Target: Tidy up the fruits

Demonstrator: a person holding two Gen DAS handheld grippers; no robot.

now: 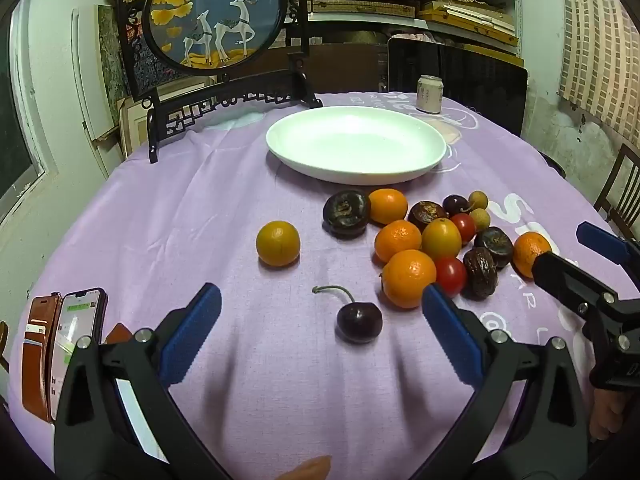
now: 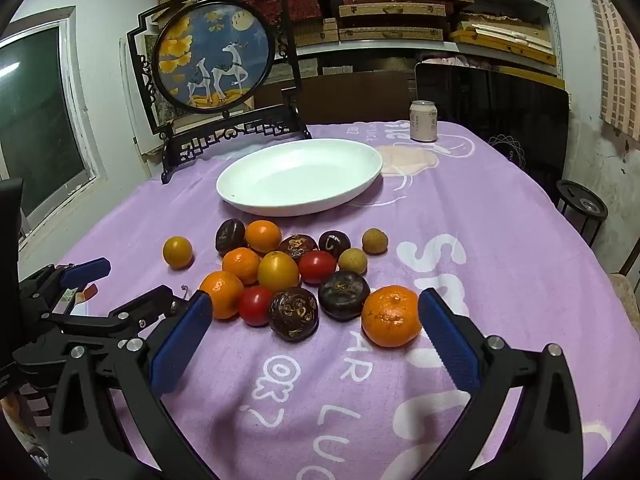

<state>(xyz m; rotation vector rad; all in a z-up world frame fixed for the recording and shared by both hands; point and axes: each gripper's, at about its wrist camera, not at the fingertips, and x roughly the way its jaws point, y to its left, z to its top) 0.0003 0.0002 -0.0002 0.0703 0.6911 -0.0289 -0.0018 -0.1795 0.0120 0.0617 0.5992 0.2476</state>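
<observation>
A white oval plate [image 1: 424, 168] [image 2: 240, 200] stands empty at the back of the purple tablecloth. In front of it lies a heap of fruit: oranges [image 1: 409, 278] [image 2: 390, 316], red tomatoes [image 1: 450, 274] [image 2: 256, 305], dark brown wrinkled fruits [image 1: 346, 212] [image 2: 294, 314] and small tan longans [image 1: 478, 199] [image 2: 375, 241]. A yellow-orange fruit [image 1: 278, 243] [image 2: 177, 252] lies apart on the left. A dark cherry [image 1: 359, 322] with a stem lies between the fingers of my open left gripper [image 1: 320, 320]. My right gripper [image 2: 316, 330] is open and empty just in front of the heap.
A round deer picture in a black stand [image 1: 216, 12] [image 2: 214, 54] stands at the back left. A drink can [image 1: 429, 94] [image 2: 423, 121] stands behind the plate. A phone in a brown case [image 1: 76, 332] lies at the left edge. A dark chair back [image 2: 492, 112] is behind the table.
</observation>
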